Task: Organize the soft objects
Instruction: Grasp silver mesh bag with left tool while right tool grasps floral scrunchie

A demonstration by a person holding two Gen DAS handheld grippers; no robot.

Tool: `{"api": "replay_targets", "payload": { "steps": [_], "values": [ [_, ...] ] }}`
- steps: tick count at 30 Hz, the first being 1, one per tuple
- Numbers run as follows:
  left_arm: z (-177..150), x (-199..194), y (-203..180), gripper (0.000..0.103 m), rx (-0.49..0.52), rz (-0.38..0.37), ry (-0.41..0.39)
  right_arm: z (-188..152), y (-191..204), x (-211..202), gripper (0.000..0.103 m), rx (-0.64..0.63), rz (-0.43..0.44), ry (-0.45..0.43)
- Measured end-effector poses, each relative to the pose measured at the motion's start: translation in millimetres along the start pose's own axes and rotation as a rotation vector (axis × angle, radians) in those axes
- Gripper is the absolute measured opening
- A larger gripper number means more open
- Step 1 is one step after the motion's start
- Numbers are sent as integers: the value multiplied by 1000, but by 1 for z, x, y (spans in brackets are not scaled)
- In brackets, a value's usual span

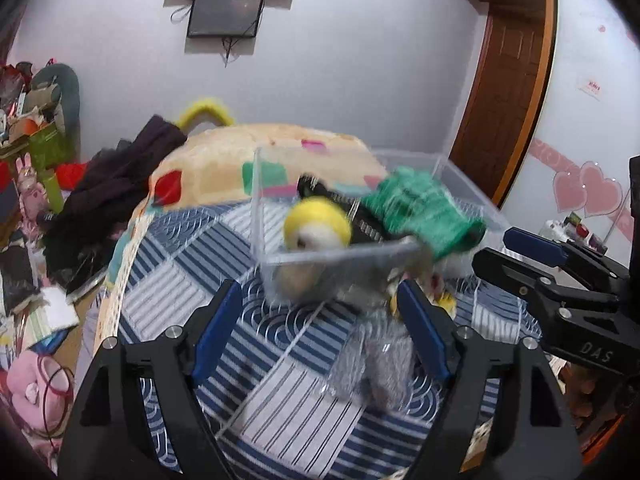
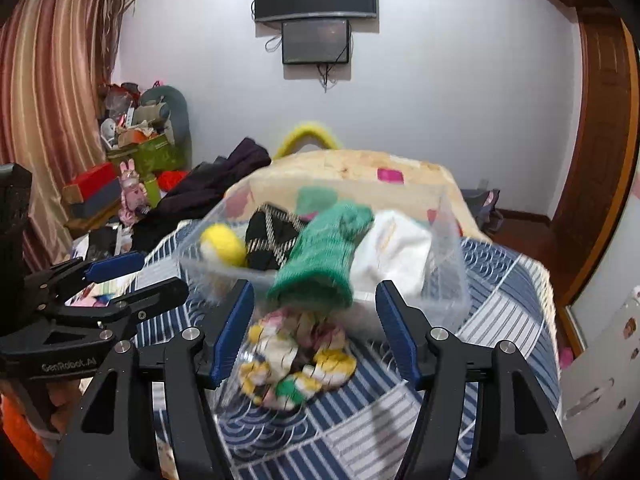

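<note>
A clear plastic box (image 1: 304,258) (image 2: 452,280) stands on the blue striped bed. It holds a yellow and white ball (image 1: 318,226) (image 2: 224,244), a black patterned cloth (image 2: 276,236), a green knit piece (image 1: 424,210) (image 2: 324,256) hanging over the near rim, and a white cloth (image 2: 396,252). A grey soft item (image 1: 376,356) lies in front of the box between my open left gripper (image 1: 320,332). A crumpled white, yellow and pink cloth (image 2: 298,356) lies between my open right gripper (image 2: 316,328). Both grippers are empty.
A beige blanket with coloured patches (image 1: 240,160) (image 2: 344,168) lies behind the box, with dark clothes (image 1: 116,188) to its left. Cluttered boxes and toys (image 2: 132,148) stand at the left. A wooden door (image 1: 508,92) is at the right.
</note>
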State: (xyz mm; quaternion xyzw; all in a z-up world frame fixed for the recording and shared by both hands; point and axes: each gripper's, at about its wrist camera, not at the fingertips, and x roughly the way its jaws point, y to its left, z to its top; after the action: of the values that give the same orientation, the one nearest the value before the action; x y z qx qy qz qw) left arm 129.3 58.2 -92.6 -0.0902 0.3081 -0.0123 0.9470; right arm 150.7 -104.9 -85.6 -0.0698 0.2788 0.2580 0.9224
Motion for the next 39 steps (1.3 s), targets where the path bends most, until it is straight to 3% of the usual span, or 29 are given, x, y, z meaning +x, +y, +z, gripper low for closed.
{"api": "replay_targets", "payload": {
  "steps": [6, 10, 12, 14, 16, 19, 27, 31, 32, 35, 39],
  "values": [
    [-20, 19, 9, 80, -28, 15, 94, -23, 7, 18, 60, 5, 30, 101],
    [-28, 26, 10, 80, -31, 24, 115, -31, 12, 34, 60, 1, 69, 163],
    [-29, 29, 10, 80, -31, 16, 122, -33, 16, 41, 53, -9, 78, 190],
    [-30, 30, 9, 80, -27, 8, 126, -35, 18, 44, 32, -14, 90, 203],
    [-31, 30, 6, 80, -17, 1, 125, -38, 18, 45, 18, -14, 106, 215],
    [-32, 29, -1, 80, -4, -17, 126, -40, 17, 39, 12, -15, 105, 203],
    [-42, 45, -32, 80, 68, -67, 178, -45, -10, 11, 12, 39, 37, 159],
    [-47, 55, -36, 63, 70, -63, 204, -44, -18, -1, 12, 59, 24, 131],
    [-47, 54, -37, 50, 76, -62, 196, -43, -18, -4, 12, 59, 23, 124],
    [-46, 49, -40, 29, 86, -92, 185, -42, -17, -9, 12, 59, 15, 104],
    [-45, 37, -42, 21, 94, -106, 156, -36, -16, -17, 12, 58, 10, 72]
  ]
}}
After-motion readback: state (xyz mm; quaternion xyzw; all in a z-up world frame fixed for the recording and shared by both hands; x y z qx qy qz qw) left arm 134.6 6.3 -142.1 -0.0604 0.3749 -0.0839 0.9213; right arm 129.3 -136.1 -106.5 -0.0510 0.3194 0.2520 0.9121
